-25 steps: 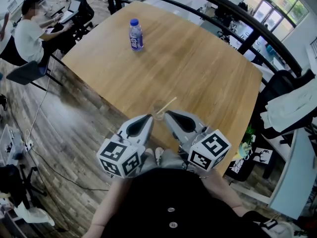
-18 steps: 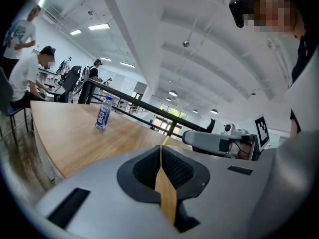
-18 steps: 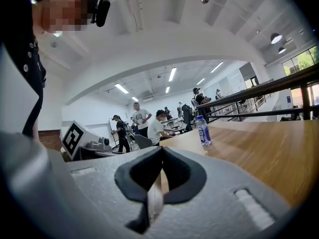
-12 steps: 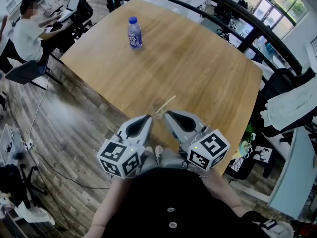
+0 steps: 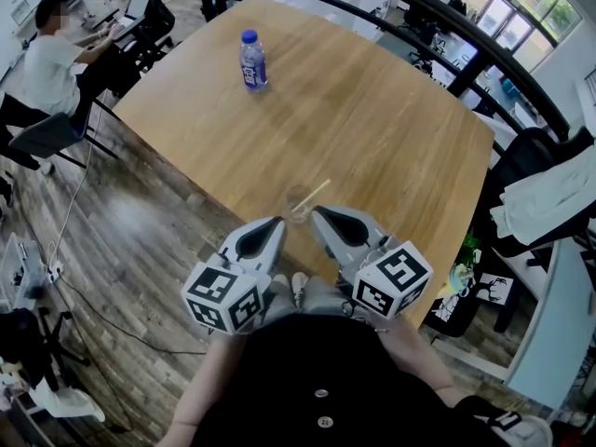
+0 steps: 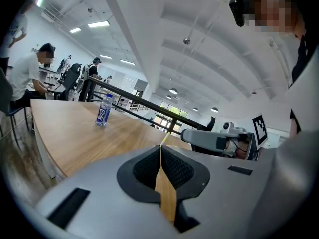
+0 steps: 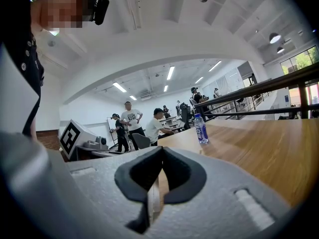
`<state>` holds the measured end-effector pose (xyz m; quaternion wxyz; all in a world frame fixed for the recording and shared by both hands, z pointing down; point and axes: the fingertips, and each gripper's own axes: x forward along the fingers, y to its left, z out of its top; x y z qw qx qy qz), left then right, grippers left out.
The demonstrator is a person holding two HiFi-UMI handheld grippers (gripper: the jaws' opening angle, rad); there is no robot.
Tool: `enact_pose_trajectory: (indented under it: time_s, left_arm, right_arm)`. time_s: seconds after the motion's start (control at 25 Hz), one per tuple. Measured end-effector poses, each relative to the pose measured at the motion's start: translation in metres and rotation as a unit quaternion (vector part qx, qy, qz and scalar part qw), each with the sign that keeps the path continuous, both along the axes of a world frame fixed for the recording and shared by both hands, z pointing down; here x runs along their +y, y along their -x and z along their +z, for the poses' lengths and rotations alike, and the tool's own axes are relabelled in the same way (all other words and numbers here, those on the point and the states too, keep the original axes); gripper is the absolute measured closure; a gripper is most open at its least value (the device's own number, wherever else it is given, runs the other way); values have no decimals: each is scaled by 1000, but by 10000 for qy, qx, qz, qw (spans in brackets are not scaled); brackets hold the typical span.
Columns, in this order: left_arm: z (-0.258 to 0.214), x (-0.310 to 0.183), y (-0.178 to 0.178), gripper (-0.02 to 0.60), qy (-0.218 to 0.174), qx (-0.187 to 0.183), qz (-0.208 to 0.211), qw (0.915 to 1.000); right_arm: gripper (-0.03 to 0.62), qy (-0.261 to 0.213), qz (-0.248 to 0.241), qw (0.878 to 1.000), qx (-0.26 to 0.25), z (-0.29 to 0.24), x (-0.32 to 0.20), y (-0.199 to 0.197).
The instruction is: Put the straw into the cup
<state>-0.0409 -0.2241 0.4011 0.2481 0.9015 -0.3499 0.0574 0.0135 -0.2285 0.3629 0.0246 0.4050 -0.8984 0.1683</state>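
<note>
1. Most of the task looked done. In the head view the straw (image 5: 317, 193) stood in the cup (image 5: 298, 202) and leaned up and to the right over the rim. The cup sat close to the near edge of the table (image 5: 372, 128).
2. The left gripper (image 5: 280, 223) had its jaws pressed together on nothing I could make out, its tip just beside the cup on the left. The right gripper (image 5: 316, 215) was likewise closed and empty, its tip just beside the cup on the right. Neither seemed to touch the straw.
3. What was left, by my judgement, was little or nothing — perhaps drawing both grippers back without knocking the cup.
4. Only the head view showed the cup and the straw's lower end inside it. Both gripper views looked over the cup, which was hidden below their own jaws.
5. The left gripper view showed its jaw seam shut. A thin yellow line rose past the tip — most likely the straw's upper end. The bottle (image 6: 103, 116) stood further off on the table.
6. The right gripper view showed its seam shut too and no straw at all. It did show the bottle, with people (image 7: 155, 126) at desks beyond the table.
</note>
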Motion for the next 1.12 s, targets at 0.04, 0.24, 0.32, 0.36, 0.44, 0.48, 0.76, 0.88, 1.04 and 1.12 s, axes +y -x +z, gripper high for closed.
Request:
enact_pose_trajectory:
  time_s: [0.04,0.24,0.32,0.36,0.44,0.48,0.76,0.88,1.04,1.12]
  left_arm:
    - [0,0,0,561,3,-3,5,10000]
    - [1,-1,-1,560,8,-5,19,10000]
    - [1,-2,0,561,17,0,9,10000]
    - [1,-3,1,561,22,5,-1,10000]
    - [1,-4,1,561,31,20,-11,10000]
    - [1,-4,1,561,36,29,-8,10000]
    - [4,-3,-3,560,81,61,29,9999]
    - [5,-3,-3,560,95,45,40,9999]
    - [9,-2,-3,561,150,43,54,9999]
    - [9,-3,-2,561,144,40,52,9999]
  right_arm:
    - [595,2,-4,10000,-2,0,0,0]
    - [595,-30,37,10000,3,1,-2,-2]
    - [595,-35,34,10000,7,0,-2,-1]
    - [595,-29,24,10000,10,0,-2,-1]
    - [595,-11,-7,10000,12,1,-2,0]
    - [595,-3,-15,10000,12,2,-2,0]
    - [595,60,-34,10000,46,6,-1,0]
    - [595,72,-66,9999,66,7,0,1]
    - [595,75,-52,9999,78,7,-2,-1]
    - [595,76,-63,9999,91,8,-1,0]
